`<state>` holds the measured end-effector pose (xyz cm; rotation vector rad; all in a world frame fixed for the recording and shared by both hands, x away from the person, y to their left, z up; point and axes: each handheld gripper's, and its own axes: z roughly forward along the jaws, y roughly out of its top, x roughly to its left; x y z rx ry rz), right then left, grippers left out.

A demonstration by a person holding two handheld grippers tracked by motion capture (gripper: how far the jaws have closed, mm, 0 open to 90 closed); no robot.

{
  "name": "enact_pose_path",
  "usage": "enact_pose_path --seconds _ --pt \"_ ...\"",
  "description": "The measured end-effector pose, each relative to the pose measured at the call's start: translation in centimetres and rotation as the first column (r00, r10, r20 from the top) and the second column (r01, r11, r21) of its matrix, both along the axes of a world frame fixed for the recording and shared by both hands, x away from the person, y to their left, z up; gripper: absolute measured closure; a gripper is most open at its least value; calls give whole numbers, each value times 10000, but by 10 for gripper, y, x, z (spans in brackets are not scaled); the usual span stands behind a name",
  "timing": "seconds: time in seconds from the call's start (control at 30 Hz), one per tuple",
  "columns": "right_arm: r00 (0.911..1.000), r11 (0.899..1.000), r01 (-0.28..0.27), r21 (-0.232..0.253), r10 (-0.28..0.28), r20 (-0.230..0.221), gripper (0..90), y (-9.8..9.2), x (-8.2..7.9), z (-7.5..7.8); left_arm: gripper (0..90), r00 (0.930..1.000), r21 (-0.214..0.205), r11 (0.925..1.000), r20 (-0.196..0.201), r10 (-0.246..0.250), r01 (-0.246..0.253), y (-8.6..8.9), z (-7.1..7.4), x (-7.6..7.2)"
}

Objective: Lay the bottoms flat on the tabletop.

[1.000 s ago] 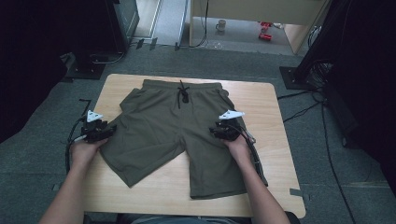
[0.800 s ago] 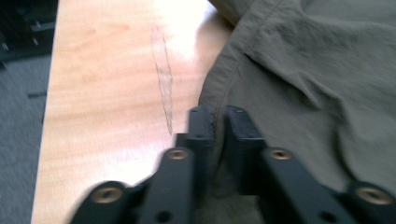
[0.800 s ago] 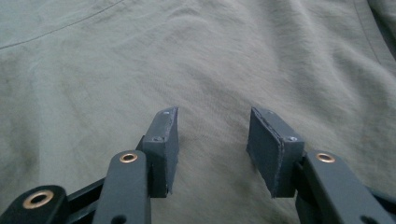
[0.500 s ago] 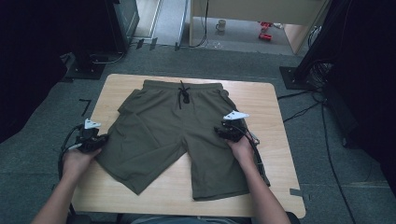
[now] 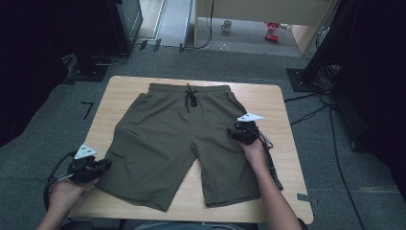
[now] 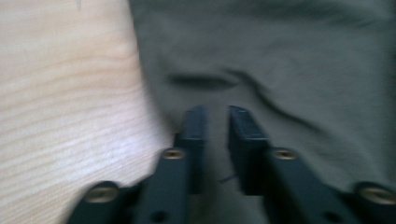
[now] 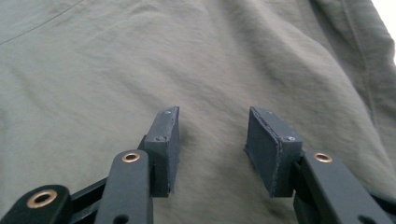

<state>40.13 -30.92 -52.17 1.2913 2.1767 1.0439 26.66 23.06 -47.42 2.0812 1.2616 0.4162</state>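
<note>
left claw point(image 6: 215, 122) – narrow gap, just opening | right claw point(image 7: 212, 126) – spread over shorts point(image 5: 182, 139)

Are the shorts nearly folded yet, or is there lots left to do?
Lots left. Done: the shorts lie spread flat on the table, waistband at the far side, no fold in them. In hand: the left gripper is at the hem corner of one leg, jaws slightly apart, having just been opening; the right gripper hovers open over the other leg. Every fold remains.
</note>
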Motion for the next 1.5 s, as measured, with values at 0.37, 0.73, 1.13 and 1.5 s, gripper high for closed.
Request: enact_pose_path --seconds 0.37,0.73,1.13,1.5 --pt "10000 9951 -70 983 73 -23 584 -10 -13 19 629 9928 -46 9975 973 -704 712 -40 8 34" --pt "9898 9874 -1400 736 1377 351 562 4 -77 34 667 9725 -17 9790 1153 -2023 2038 -80 4 30" --pt "9150 9155 -4021 91 4022 -303 513 44 -139 8 691 9160 188 9169 398 -3991 3986 -122 -21 14" --pt "8872 8872 -4613 -102 4613 -44 465 81 -156 0 654 8651 492 8650 251 -5010 4994 -149 -32 2"
